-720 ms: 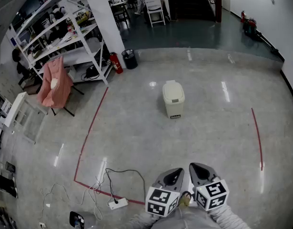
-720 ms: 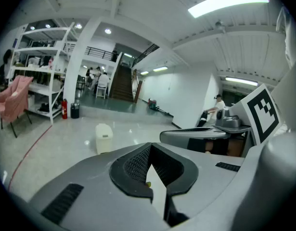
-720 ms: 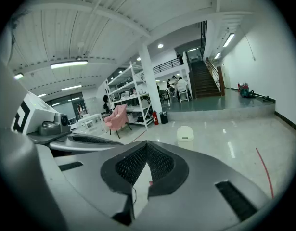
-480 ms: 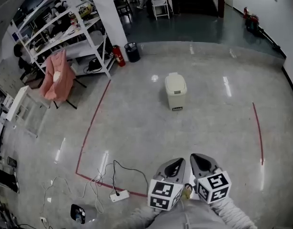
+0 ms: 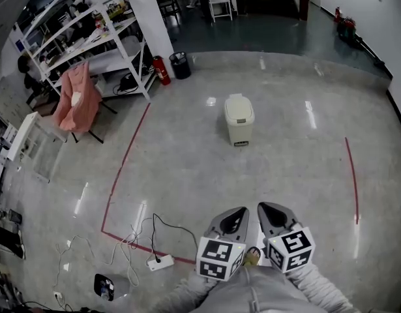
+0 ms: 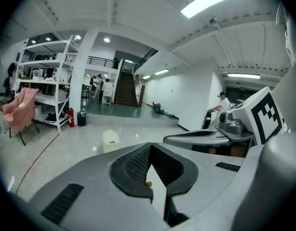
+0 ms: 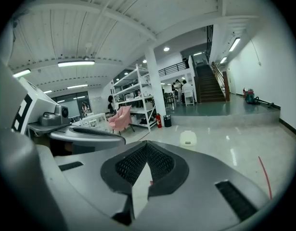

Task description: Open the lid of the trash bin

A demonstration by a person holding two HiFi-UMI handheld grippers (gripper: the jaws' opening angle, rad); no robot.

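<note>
The beige trash bin [image 5: 238, 119] stands alone on the grey floor, its lid down, far ahead of both grippers. It shows small in the left gripper view [image 6: 110, 141] and in the right gripper view [image 7: 188, 138]. My left gripper [image 5: 237, 212] and right gripper [image 5: 268, 209] are held side by side low in the head view, close to my body and pointing toward the bin. Both are shut, tips together, with nothing between them: left gripper [image 6: 150, 148], right gripper [image 7: 147, 146].
A red tape line [image 5: 125, 168] marks the floor left of the bin, another [image 5: 354, 181] on the right. A power strip with cables [image 5: 160, 261] lies at lower left. A pink chair [image 5: 76, 103], white shelving [image 5: 89, 44], a fire extinguisher [image 5: 163, 70] and a black basket [image 5: 180, 64] stand at the back left.
The head view has shifted a little, so the bin sits slightly higher in the frame. Both grippers stay shut and together at the bottom.
</note>
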